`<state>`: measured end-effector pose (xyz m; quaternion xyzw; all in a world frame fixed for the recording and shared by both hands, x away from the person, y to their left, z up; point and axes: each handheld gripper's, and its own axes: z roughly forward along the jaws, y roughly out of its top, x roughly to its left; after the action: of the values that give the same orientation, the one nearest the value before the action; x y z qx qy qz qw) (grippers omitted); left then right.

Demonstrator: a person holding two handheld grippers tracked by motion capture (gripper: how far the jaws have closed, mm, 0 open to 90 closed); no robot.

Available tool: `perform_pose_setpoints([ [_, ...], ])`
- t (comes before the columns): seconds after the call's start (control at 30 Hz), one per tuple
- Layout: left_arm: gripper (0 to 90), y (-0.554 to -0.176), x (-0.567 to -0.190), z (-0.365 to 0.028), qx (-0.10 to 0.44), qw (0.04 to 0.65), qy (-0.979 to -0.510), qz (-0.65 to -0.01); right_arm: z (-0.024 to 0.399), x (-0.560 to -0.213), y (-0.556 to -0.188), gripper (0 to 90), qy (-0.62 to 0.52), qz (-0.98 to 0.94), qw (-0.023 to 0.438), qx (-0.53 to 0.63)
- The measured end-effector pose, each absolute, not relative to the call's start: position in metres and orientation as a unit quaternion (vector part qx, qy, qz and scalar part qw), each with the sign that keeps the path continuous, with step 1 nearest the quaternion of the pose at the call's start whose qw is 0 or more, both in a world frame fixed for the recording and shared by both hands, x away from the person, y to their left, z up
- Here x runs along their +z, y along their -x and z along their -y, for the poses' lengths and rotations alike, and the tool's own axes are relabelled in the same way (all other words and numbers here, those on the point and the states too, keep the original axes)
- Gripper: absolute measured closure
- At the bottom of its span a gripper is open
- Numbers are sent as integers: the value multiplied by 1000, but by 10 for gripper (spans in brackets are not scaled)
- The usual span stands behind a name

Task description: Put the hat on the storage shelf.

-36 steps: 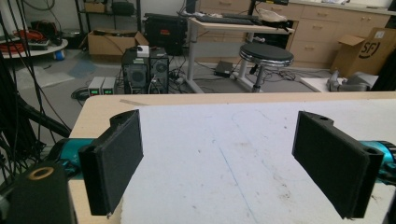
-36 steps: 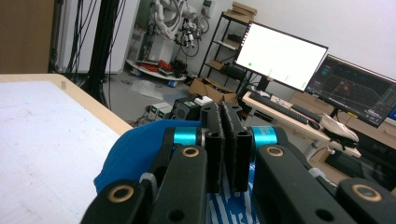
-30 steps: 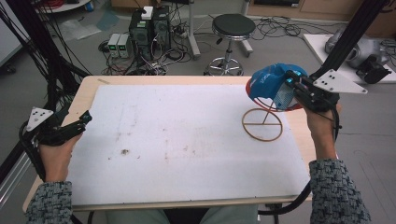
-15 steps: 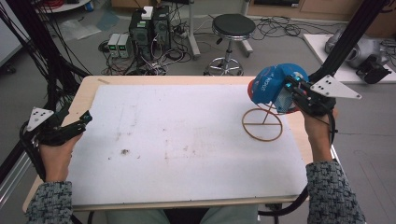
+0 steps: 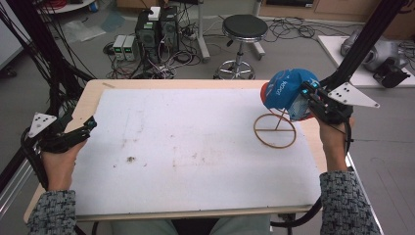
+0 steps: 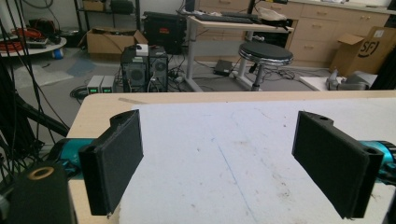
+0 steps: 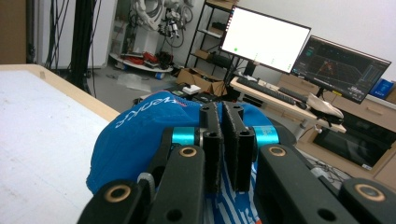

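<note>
Blue cap [image 5: 285, 90]: pinched in the closed right tongs [image 5: 309, 98], held above the wooden ring stand [image 5: 274, 130] at the counter's [image 5: 195, 161] right side. Left tongs [image 6: 229, 158] open, empty, idle. Step appeared to be hanging; next move called for lowering the crown squarely onto the upright

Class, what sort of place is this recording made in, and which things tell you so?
Probably a robotics lab or workshop: computer towers with tangled cables on the floor, two monitors on a desk, and a white-topped work table.
</note>
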<state>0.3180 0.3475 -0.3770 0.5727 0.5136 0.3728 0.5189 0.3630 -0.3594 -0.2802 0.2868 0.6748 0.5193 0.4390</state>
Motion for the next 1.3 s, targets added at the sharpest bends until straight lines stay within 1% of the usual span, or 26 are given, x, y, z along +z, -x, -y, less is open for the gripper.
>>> perform_pose_setpoints([
  [0.2,165,-318,-377,-348,373,519,-572,-514,360,-282,-362,858,-286,-673,443,519],
  [0.33,165,-318,-377,-348,373,519,-572,-513,361,-283,-361,831,-290,-670,443,520],
  [0.93,165,-318,-377,-348,371,521,-571,-514,364,-288,-359,761,-294,-666,441,525],
  [1.13,165,-318,-377,-348,371,521,-571,-514,366,-289,-357,702,-296,-663,441,527],
  [1.23,165,-318,-377,-348,371,521,-571,-514,366,-290,-356,696,-298,-662,442,527],
  [1.3,165,-318,-377,-348,372,521,-571,-514,368,-292,-355,676,-298,-661,441,529],
])
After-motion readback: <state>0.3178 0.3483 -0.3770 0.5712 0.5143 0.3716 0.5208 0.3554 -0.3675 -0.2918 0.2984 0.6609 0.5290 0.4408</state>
